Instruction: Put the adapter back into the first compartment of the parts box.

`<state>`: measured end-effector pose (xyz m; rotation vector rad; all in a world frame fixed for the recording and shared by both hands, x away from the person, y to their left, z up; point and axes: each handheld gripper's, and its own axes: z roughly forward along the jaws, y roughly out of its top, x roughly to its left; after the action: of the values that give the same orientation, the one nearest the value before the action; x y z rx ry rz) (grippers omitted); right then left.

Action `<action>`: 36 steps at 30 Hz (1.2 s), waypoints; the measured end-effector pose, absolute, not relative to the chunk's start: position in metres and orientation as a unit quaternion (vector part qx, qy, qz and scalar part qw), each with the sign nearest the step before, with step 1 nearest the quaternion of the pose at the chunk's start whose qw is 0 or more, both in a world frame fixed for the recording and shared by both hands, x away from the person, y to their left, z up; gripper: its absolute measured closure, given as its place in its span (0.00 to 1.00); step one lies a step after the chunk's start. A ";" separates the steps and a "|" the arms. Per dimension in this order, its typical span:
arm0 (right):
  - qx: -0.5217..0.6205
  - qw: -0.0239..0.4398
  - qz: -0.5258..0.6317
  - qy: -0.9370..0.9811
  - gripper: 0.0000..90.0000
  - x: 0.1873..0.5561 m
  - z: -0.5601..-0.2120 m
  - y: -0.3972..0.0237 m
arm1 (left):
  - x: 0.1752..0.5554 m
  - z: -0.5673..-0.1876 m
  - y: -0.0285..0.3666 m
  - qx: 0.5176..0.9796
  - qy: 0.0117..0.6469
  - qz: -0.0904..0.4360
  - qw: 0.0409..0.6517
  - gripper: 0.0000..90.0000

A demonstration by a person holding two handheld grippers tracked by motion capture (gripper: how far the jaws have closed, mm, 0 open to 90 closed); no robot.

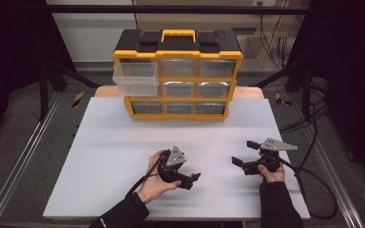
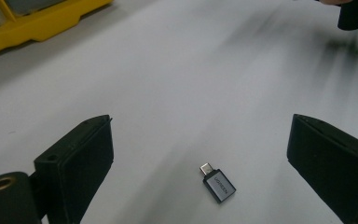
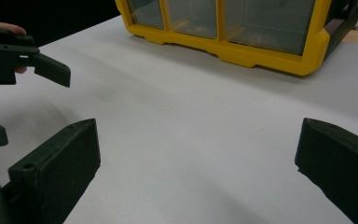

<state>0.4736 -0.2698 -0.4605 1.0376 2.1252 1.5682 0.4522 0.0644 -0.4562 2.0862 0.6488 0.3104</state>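
Claws first, taken from left to right against the yellow drawer organizer (image 1: 177,73) that stands at the far end of the white counter (image 1: 109,156). We see the left claw (image 1: 194,179) well in front of that organizer, on the near half of the counter, held low in a person's left hand (image 1: 156,180) and pointing right. In the left gripper view its jaws stand wide apart and grip nothing. Between them, on the bare counter, lies a small grey USB-C adapter (image 2: 218,182), its plug end pointing away from the camera; it touches neither jaw and sits nearer the right one.

Farther right, also well in front of the organizer, we find the right claw (image 1: 243,153) in the right hand (image 1: 272,172), pointing left toward the other. Its jaws are spread wide too, with only bare counter between them.

On the organizer itself, the top left clear drawer (image 1: 134,77) stands pulled out toward us.
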 end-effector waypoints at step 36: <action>0.361 0.153 0.548 0.739 0.01 0.474 -0.460 -0.270 | 0.446 -0.477 0.055 0.860 0.301 0.096 0.401 0.40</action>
<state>0.4736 -0.2703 -0.4596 1.0345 2.1205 1.5722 0.4460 0.0547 -0.4770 2.1740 0.7599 0.2431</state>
